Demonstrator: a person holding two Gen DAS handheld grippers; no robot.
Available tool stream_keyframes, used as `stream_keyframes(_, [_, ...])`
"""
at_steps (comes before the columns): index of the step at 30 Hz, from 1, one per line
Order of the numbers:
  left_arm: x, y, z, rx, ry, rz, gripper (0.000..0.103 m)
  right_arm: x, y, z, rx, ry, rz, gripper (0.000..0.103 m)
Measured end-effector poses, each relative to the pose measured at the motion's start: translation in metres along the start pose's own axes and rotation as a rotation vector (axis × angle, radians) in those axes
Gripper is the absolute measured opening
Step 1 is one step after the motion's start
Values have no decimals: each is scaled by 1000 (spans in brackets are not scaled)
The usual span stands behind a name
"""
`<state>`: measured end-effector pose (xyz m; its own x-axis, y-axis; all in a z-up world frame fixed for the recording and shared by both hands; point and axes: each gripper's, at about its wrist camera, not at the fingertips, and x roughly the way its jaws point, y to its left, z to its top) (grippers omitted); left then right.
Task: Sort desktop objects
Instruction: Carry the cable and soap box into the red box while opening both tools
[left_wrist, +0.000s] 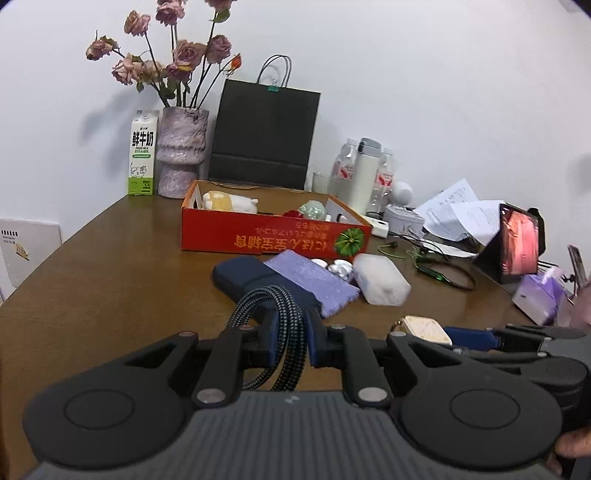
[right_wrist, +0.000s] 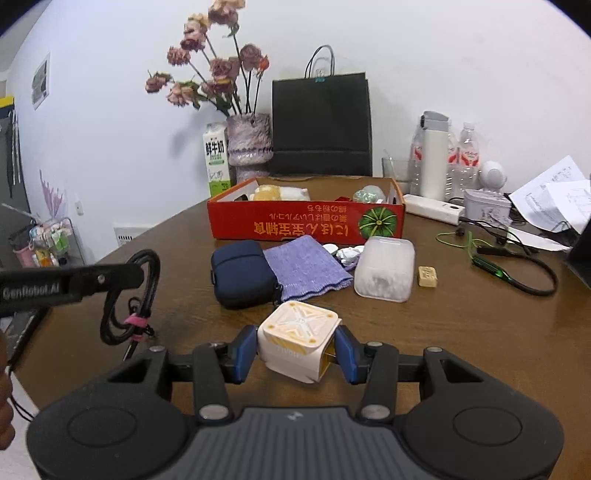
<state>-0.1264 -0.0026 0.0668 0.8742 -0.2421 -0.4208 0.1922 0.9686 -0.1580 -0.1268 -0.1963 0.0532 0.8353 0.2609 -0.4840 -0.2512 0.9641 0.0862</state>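
Cable (left_wrist: 284, 332) and cube both in grasp, both off the table, mid-carry. My left gripper (left_wrist: 290, 341) has its fingers drawn narrow on a coiled braided cable; in the right wrist view the coil hangs below the jaws, bound with a pink tie. My right gripper (right_wrist: 297, 349) has its blue pads pressed on either side of a white and yellow cube (right_wrist: 297, 341), held slightly tilted above the wood.

Layout ahead: red cardboard box (right_wrist: 306, 223), open-topped, sits further back on the brown table (right_wrist: 461, 332), and already holds a plush toy (right_wrist: 280, 192) and a pale green item (right_wrist: 367, 194). Between me and the box lie a navy pouch (right_wrist: 242, 273), a purple cloth (right_wrist: 303, 267) partly over the pouch's right side, and a frosted plastic case (right_wrist: 384, 269). A small tan block (right_wrist: 427, 276) rests just beside the case. A green earphone cord (right_wrist: 491, 264) trails off to the right.

Judgement: the step in hand is transport toward the box, which I take to be the sorting bin. Not certain, since the task names no destination.

Next move calls for: lifting both loads over the pouch and cloth and above the box's near wall before letting go. The hanging coil is the concern; it could snag the pouch or catch the box rim. The cube is gripped askew and may roll on release, so it should be lowered close to the box floor first.
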Motion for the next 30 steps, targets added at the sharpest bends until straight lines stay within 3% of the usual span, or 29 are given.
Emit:
stream_keyframes(9, [-9,-15,0,29,-25,-44,16,-19,-2,-1,4,-50,-19,45])
stream_keyframes(17, [-3,-12,15,13,-42,-42,15,-10,-15,13,24,-67,-4,45])
stream_keyframes(24, [41,1,77,4,-125,-39,15,28,-30,69,5,-94,33,45])
stream_keyframes(30, [119,16,144,-17,-102,-24,15,101,-50,138,12,-75,74,45])
